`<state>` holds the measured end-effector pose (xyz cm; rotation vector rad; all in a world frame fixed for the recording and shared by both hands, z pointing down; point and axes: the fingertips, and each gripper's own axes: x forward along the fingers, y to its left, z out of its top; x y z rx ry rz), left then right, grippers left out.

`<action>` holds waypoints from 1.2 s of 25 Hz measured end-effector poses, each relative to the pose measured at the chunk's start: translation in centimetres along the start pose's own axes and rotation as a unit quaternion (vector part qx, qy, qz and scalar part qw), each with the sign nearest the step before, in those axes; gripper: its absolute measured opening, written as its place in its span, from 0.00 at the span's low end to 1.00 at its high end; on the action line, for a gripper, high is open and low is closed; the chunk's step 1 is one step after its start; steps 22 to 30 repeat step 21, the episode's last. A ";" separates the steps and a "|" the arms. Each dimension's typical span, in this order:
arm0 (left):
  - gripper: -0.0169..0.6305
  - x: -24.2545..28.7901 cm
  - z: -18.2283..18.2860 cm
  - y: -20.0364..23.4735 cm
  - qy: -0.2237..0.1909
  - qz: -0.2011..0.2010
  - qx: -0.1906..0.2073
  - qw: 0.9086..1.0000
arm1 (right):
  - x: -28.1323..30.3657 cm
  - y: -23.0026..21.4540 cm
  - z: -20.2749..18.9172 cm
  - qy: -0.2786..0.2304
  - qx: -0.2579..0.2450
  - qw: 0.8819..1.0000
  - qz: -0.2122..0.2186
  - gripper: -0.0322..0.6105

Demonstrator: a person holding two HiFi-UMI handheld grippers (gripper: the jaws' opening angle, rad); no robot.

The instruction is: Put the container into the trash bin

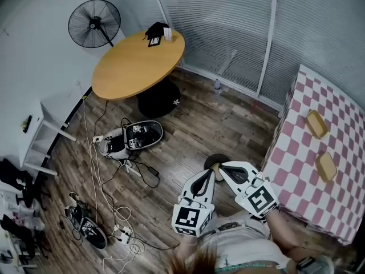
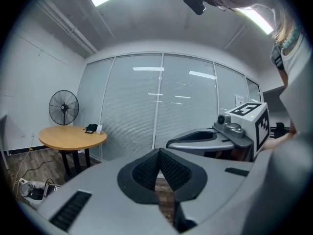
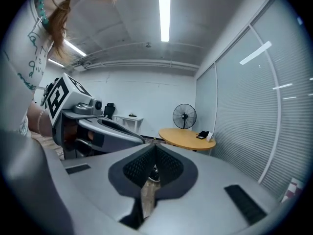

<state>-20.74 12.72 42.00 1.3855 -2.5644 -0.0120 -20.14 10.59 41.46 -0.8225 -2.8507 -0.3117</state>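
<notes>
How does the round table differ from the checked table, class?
The round table has a bare wooden top on a black pedestal; the checked table is straight-edged and draped in pink-and-white cloth. The round table carries a small dark item; the checked table carries two yellow containers. Both stand on the wooden floor.

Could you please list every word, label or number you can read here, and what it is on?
No text can be read.
Marker cubes: black-and-white square patterns only, no words.
White item on the round table: too small to read.
</notes>
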 end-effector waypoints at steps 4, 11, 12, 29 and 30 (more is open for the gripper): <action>0.04 0.2 0.2 -0.2 -0.002 -0.006 0.002 1.000 | -0.2 -0.3 0.1 -0.002 0.005 1.000 -0.007 0.04; 0.04 0.8 0.4 -0.4 -0.004 -0.011 0.003 1.000 | -0.5 -1.0 0.0 -0.001 0.012 1.000 -0.017 0.04; 0.04 0.8 0.4 -0.5 -0.004 -0.012 0.003 1.000 | -0.5 -1.1 0.0 -0.001 0.010 1.000 -0.017 0.04; 0.04 1.1 0.5 -0.3 -0.002 -0.010 0.002 1.000 | -0.3 -1.4 0.1 0.006 0.006 1.000 -0.016 0.04; 0.04 1.1 0.5 -0.3 -0.002 -0.010 0.002 1.000 | -0.3 -1.4 0.1 0.006 0.006 1.000 -0.016 0.04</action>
